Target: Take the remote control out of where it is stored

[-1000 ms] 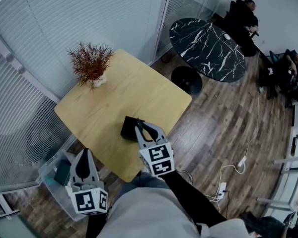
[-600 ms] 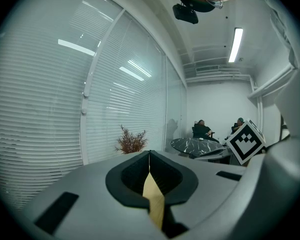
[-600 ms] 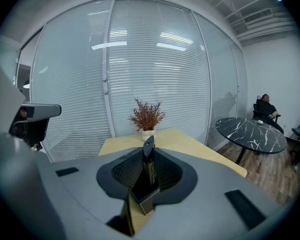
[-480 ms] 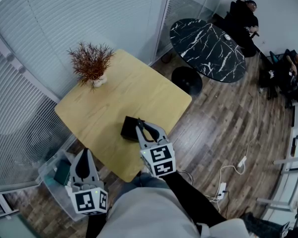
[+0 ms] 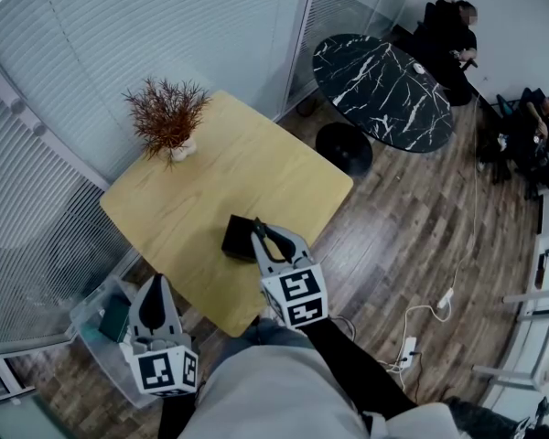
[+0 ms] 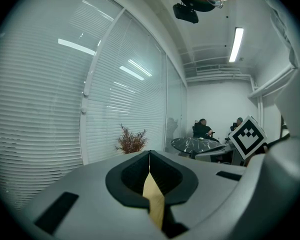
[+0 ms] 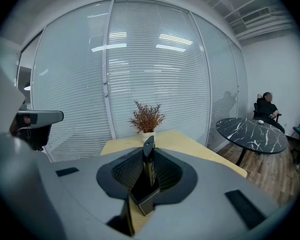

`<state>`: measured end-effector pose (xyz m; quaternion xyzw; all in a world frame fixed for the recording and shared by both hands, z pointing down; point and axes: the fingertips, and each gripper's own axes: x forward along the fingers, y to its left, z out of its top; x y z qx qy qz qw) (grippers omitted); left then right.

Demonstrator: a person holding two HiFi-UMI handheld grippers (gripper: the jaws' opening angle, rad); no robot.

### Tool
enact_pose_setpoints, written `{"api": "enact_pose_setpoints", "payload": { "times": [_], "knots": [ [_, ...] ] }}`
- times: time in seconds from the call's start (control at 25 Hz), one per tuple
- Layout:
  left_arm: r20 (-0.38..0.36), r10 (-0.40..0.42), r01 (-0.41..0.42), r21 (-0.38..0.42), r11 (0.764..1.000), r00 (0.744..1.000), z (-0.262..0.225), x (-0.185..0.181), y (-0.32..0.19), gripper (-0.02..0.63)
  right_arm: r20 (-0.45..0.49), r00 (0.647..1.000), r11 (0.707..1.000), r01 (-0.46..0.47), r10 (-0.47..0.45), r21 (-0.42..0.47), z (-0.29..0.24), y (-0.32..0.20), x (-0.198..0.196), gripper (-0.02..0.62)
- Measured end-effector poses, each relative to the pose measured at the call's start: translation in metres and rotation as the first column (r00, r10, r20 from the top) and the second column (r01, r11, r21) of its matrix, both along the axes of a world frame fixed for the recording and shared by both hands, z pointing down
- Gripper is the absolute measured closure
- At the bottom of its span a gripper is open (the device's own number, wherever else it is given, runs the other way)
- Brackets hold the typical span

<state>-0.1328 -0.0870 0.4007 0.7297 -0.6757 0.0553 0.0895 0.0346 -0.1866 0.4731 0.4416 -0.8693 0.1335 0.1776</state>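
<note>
Fingers of the right gripper are clamped on the upright remote control, whose lower end sits inside the black box near the table's 6 o'clock edge. The left gripper, at 7 o'clock off the table, has its fingers together and empty. A potted plant stands at 11 o'clock.
</note>
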Motion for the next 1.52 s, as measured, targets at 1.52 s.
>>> {"api": "enact_pose_setpoints", "payload": {
  "times": [1.52],
  "knots": [
    [-0.004, 0.004, -0.004, 0.002, 1.000, 1.000, 0.000, 0.003, -0.002, 0.597, 0.055, 0.998, 0.999, -0.019, 0.018, 0.026, -0.015, -0.001, 0.009, 0.529]
  ]
}}
